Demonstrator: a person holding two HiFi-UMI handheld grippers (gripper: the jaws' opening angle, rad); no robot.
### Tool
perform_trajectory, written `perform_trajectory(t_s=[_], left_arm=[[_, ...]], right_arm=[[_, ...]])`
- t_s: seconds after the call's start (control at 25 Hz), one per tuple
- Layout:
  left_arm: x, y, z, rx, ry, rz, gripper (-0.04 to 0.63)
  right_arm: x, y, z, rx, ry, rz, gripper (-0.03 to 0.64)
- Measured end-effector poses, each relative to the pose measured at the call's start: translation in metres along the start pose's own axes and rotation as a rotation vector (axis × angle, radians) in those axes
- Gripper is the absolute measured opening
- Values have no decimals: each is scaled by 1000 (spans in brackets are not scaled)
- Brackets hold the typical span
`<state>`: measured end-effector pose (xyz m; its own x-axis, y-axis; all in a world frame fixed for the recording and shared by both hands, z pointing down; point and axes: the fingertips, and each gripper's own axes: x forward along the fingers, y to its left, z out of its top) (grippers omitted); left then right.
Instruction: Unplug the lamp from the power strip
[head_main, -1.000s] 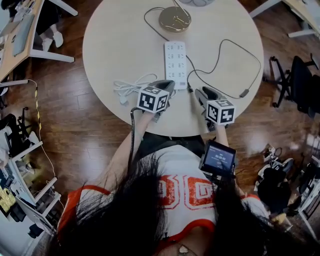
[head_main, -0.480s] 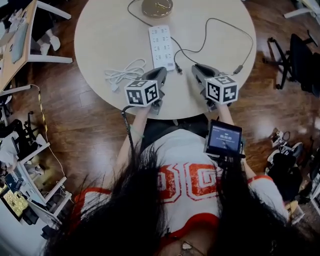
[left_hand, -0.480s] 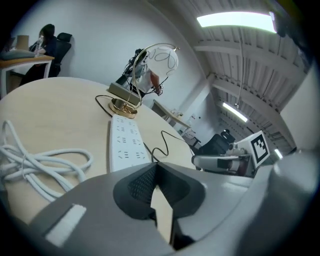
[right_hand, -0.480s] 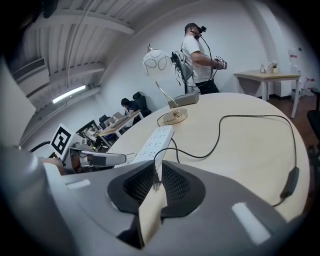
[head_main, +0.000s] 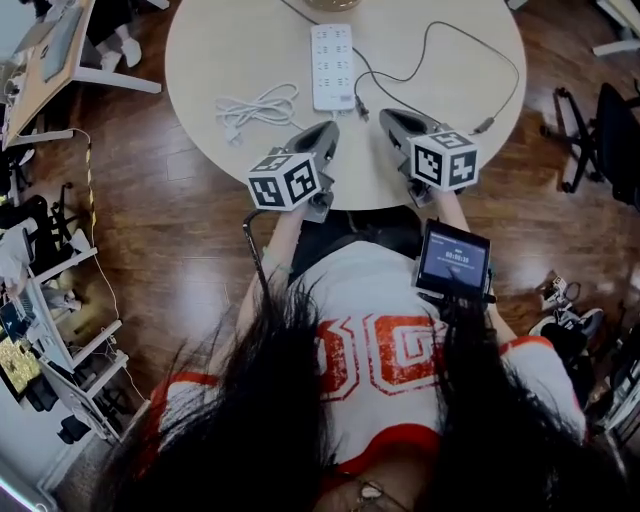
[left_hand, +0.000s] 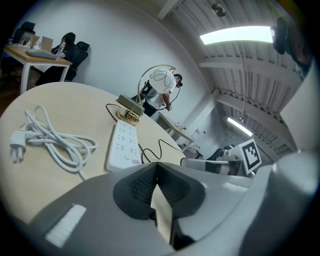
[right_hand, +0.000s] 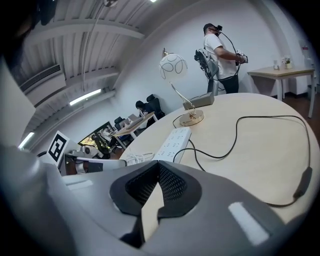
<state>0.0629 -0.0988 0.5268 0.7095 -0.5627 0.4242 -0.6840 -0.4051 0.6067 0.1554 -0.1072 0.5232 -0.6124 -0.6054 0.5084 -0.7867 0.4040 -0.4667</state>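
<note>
The white power strip (head_main: 332, 66) lies on the round table (head_main: 230, 50). The lamp's black cord (head_main: 440, 30) loops over the right side, and its plug (head_main: 362, 109) lies loose on the tabletop beside the strip's near right corner. The lamp base (right_hand: 192, 118) stands beyond the strip, under its white shade (right_hand: 173, 65). My left gripper (head_main: 326, 130) is shut and holds nothing, just short of the strip's near end. My right gripper (head_main: 386, 118) is also shut on nothing, right of the plug. The strip (left_hand: 124, 144) shows ahead of the left gripper (left_hand: 156, 165); the right gripper (right_hand: 159, 164) faces the strip (right_hand: 172, 142).
A coiled white cable (head_main: 255, 108) lies left of the strip. The cord's inline switch (head_main: 487, 125) rests near the table's right edge. A small screen (head_main: 455, 260) sits by the person's right forearm. Another person (right_hand: 222, 45) stands behind the table; desks and chairs surround it.
Both grippers have drawn back a little from the strip toward the table's near edge. The plug stays on the table by the strip. The head view has tilted nearer.
</note>
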Motion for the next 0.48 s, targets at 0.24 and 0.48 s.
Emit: perform_trajectory(t_s=[0.24, 0.48], left_arm=[[-22, 2, 6, -7, -43, 4, 0], [-41, -1, 24, 27, -81, -43, 0]], right_arm=[[4, 27, 2, 4, -31, 48, 2], [6, 58, 6, 19, -71, 67, 2]])
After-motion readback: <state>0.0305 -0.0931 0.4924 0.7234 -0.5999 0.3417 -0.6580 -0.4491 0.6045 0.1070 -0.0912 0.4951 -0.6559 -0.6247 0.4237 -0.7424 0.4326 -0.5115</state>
